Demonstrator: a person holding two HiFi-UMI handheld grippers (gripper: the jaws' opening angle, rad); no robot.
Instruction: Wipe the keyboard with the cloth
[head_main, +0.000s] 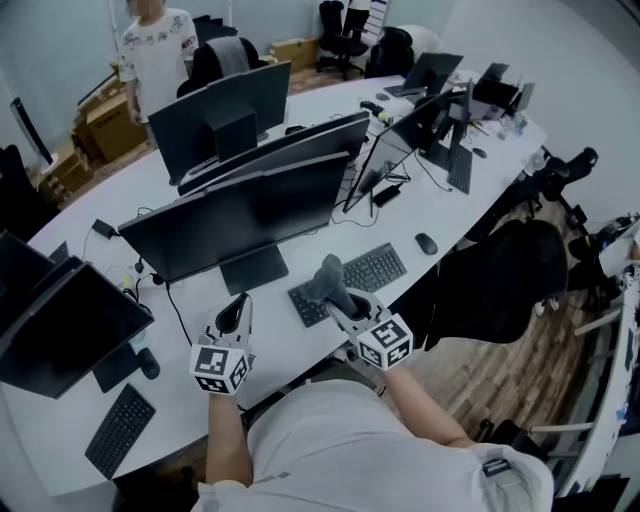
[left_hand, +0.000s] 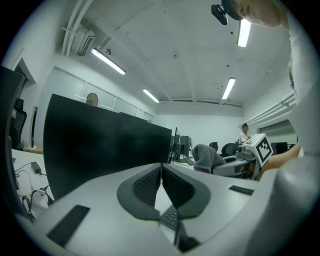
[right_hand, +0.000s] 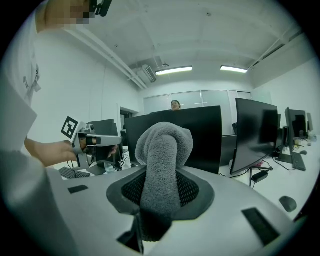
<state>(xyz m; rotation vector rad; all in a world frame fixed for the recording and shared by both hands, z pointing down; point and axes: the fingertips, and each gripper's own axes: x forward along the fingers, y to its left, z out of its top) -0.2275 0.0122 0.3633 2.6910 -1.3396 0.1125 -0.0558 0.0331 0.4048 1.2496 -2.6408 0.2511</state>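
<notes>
A black keyboard (head_main: 362, 275) lies on the white desk (head_main: 300, 340) in front of me. My right gripper (head_main: 331, 281) is shut on a grey cloth (head_main: 322, 282), held over the keyboard's left part. In the right gripper view the cloth (right_hand: 162, 170) stands bunched up between the jaws. My left gripper (head_main: 238, 312) is held left of the keyboard with its jaws shut and empty; its pads (left_hand: 150, 185) meet in the left gripper view, where the cloth (left_hand: 206, 156) shows at the right.
Large monitors (head_main: 240, 215) stand just behind the keyboard. A mouse (head_main: 426, 243) lies right of it. A black chair (head_main: 500, 280) stands at the desk's right. Another keyboard (head_main: 118, 430) and a monitor (head_main: 55, 320) are at the left. A person (head_main: 158, 50) stands far back.
</notes>
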